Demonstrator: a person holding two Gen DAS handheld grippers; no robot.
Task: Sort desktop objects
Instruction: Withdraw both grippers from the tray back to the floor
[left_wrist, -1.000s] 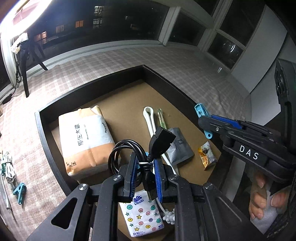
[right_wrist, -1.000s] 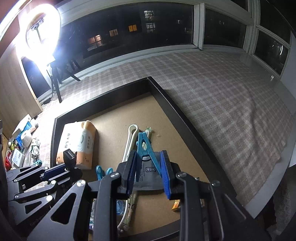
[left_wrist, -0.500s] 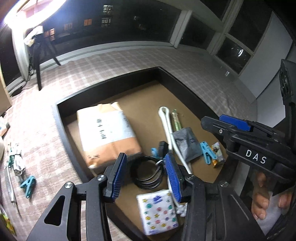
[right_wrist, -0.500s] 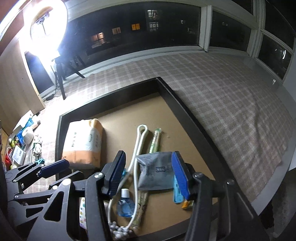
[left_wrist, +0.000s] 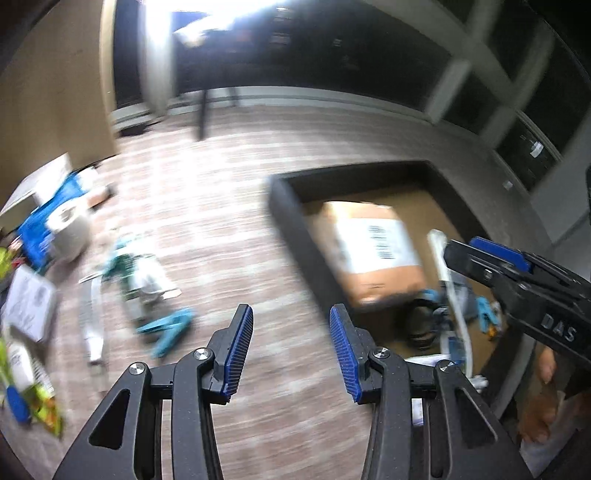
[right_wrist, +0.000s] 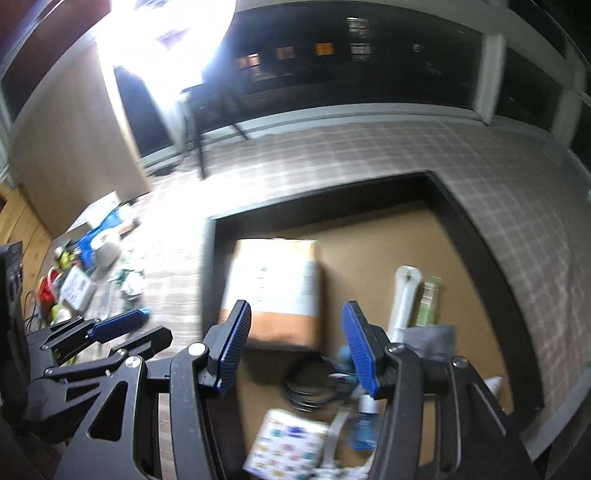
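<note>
My left gripper (left_wrist: 291, 310) is open with nothing between its blue pads, over the checked cloth (left_wrist: 221, 229) left of the black tray (left_wrist: 291, 221). A teal clothes peg (left_wrist: 168, 328) lies on the cloth just left of it. My right gripper (right_wrist: 296, 306) is also open and empty, above the near part of the tray (right_wrist: 472, 236). Inside the tray lie a large tissue pack (right_wrist: 277, 284), a coiled black cable (right_wrist: 310, 387), a small patterned tissue packet (right_wrist: 284, 446), a blue bottle (right_wrist: 364, 424), a white hanger (right_wrist: 402, 299) and a grey pouch (right_wrist: 432, 339). Both views are blurred.
A white and green cable bundle (left_wrist: 136, 269) and a metal strip (left_wrist: 90, 325) lie on the cloth. Boxes, a paper roll (left_wrist: 68, 229) and packets crowd the far left edge. A lamp stand (right_wrist: 199, 147) rises behind the tray. A hand (left_wrist: 543, 413) shows at the lower right.
Both grippers opened: the black cable and the blue peg dropped into the tray. Both then swung left, and the left one now hangs over the cloth outside the tray.
</note>
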